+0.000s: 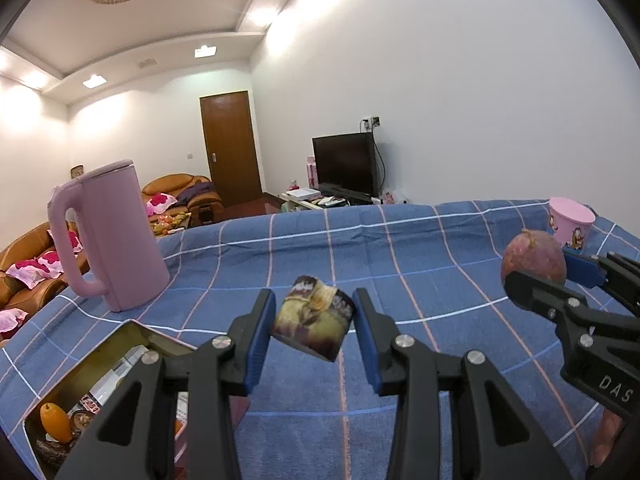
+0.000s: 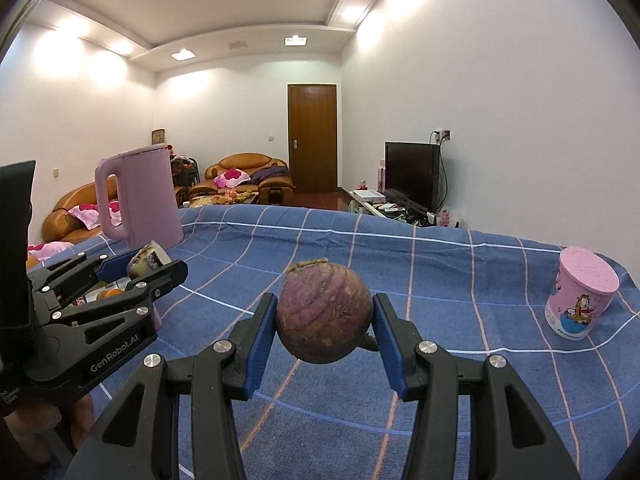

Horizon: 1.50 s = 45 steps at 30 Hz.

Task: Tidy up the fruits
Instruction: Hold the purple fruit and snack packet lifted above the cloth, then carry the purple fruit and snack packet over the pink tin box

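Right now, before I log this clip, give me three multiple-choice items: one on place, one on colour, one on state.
1. Where does the metal tin lie relative to the pink kettle?
A. nearer the camera
B. behind it
C. on top of it

2. What colour is the checked tablecloth?
A. green
B. blue
C. red

3. What is the right gripper doing?
A. hanging empty
B. resting on the cloth
C. holding a round purple fruit

Answers: 1 A, the tin sits lower in the left wrist view, in front of the kettle. 2 B, blue squares with pale lines. 3 C, both pads press the fruit, held above the cloth.
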### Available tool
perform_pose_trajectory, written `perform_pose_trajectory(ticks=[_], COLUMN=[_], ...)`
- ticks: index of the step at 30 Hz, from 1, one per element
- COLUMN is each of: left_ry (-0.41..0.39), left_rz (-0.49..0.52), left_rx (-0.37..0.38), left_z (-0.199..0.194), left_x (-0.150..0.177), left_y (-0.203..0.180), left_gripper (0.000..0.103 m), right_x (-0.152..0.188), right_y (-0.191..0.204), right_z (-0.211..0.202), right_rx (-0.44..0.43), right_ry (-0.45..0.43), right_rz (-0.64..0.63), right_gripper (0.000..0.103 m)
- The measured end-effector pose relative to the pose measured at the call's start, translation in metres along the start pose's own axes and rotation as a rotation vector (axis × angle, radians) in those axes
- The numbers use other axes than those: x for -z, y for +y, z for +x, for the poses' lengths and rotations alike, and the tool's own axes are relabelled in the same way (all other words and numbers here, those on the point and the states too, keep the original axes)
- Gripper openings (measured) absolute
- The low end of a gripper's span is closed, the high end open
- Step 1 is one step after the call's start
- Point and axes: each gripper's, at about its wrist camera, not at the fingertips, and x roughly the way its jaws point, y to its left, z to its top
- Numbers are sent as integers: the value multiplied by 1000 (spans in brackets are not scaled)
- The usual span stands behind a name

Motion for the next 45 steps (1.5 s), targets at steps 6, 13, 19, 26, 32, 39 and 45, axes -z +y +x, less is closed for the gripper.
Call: perform_pose_trajectory(ticks=[6,13,19,26,32,39,45], left_ry=[-19,-44,-43,-26,-9,37,50], left_rz=[-3,-8,-12,-20,-21,-22,-49], left_rx=[-3,-18,-18,-13,-19,-8,-3], left_z=[-5,-12,-15,-22,-28,-32,-43], left_x=[0,1,2,5,9,13,9], left_y=[0,2,4,9,13,22,37], left_gripper=[41,41,41,41,41,41,41], right_x=[0,1,2,2,3,5,-7], right_y=[0,1,2,5,12,22,34], right_z=[-3,-8,-13,-18,-20,-19,-16], right_rx=[5,16,23,8,-1,-27,-76], right_ry=[-16,-41,-60,-61,-48,-16,-9], right_rz=[-1,-4,-6,-5,-9,-20,-22], right_gripper=[50,50,50,50,50,50,50])
